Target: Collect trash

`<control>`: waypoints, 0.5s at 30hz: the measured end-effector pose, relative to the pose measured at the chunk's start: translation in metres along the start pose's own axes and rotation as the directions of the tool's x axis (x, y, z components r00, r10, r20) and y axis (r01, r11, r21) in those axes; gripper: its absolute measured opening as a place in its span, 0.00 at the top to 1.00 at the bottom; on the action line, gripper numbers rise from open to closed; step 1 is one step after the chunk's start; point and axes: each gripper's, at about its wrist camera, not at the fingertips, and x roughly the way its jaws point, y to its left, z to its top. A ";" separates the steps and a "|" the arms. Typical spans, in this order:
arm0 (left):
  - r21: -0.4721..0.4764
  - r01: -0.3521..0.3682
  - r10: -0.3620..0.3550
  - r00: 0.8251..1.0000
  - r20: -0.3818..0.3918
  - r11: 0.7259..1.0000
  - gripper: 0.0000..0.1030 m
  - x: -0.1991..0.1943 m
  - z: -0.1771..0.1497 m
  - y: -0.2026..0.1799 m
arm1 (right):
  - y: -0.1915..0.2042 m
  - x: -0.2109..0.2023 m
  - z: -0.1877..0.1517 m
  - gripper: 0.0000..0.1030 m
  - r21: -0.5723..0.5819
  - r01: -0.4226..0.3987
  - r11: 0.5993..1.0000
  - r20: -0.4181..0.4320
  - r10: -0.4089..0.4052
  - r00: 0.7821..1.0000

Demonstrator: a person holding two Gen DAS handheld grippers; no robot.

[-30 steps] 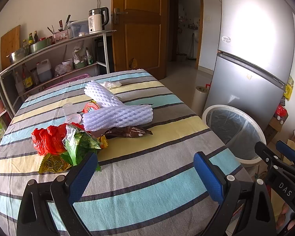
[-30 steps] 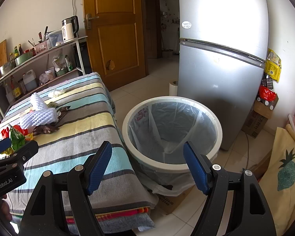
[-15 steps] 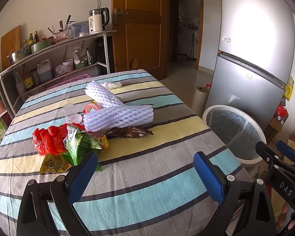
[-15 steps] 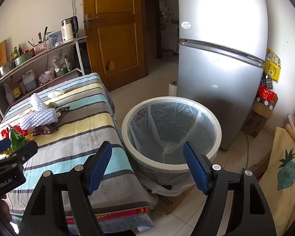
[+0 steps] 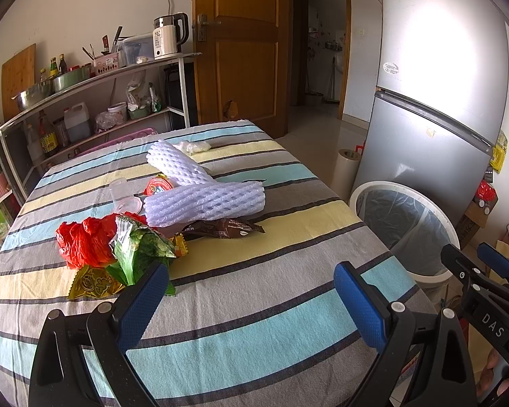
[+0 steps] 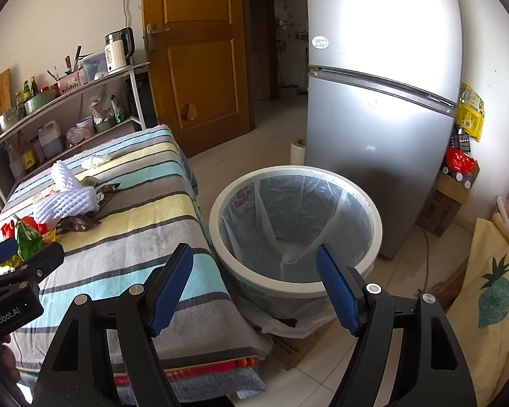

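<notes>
My left gripper (image 5: 251, 300), jaws wide and empty, hovers over the striped table (image 5: 254, 332). My right gripper (image 6: 252, 286), equally spread, grips nothing. Beyond: wrappers (image 5: 132, 254), foam nets (image 5: 203, 200), then the lined bin (image 6: 373, 210) beside the table.

1. The right gripper (image 6: 252, 281) has drifted slightly left, so the trash bin (image 6: 373, 217) sits a touch further left in its view.
2. The left gripper (image 5: 251, 300) has shifted only minutely; the foam nets (image 5: 205, 200) appear marginally further right.
</notes>
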 end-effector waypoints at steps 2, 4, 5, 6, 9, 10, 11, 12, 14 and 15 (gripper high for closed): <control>0.001 0.000 0.000 1.000 0.001 1.000 0.04 0.001 0.000 0.000 | 0.000 0.000 0.000 0.27 0.002 0.000 1.000 0.001 0.000 1.000; 0.000 0.001 -0.001 1.000 0.001 1.000 0.04 0.002 0.000 0.001 | -0.001 0.000 0.000 0.27 0.002 0.001 1.000 0.001 -0.001 1.000; 0.000 0.002 -0.002 1.000 0.002 1.000 0.04 0.002 0.000 0.001 | -0.001 0.000 0.000 0.27 0.002 0.000 1.000 0.001 0.000 1.000; 0.001 0.002 -0.002 1.000 0.000 1.000 0.04 0.002 0.000 0.001 | 0.000 0.000 0.000 0.27 0.002 -0.001 1.000 0.001 0.001 1.000; 0.001 0.001 -0.001 1.000 -0.001 1.000 0.04 0.002 0.000 0.001 | -0.001 -0.001 0.001 0.27 0.002 0.001 1.000 0.002 -0.001 1.000; 0.000 0.001 -0.001 1.000 -0.001 1.000 0.04 0.002 0.000 0.001 | -0.001 -0.001 0.001 0.27 0.003 0.002 1.000 0.002 -0.002 1.000; -0.001 0.001 -0.001 1.000 0.000 1.000 0.04 0.002 0.000 0.001 | -0.001 -0.001 0.001 0.27 0.002 0.002 1.000 0.002 -0.002 1.000; -0.001 0.001 -0.001 1.000 0.001 1.000 0.04 0.002 0.000 0.001 | -0.001 -0.001 0.001 0.27 0.002 0.001 1.000 0.001 -0.001 1.000; 0.000 0.001 -0.001 1.000 0.002 1.000 0.04 0.002 0.000 0.001 | 0.000 -0.001 0.001 0.27 0.003 -0.001 1.000 0.002 0.001 1.000; 0.003 0.005 -0.005 1.000 0.004 1.000 0.04 0.000 0.000 0.002 | 0.000 -0.001 0.002 0.27 0.000 -0.009 1.000 0.007 0.009 1.000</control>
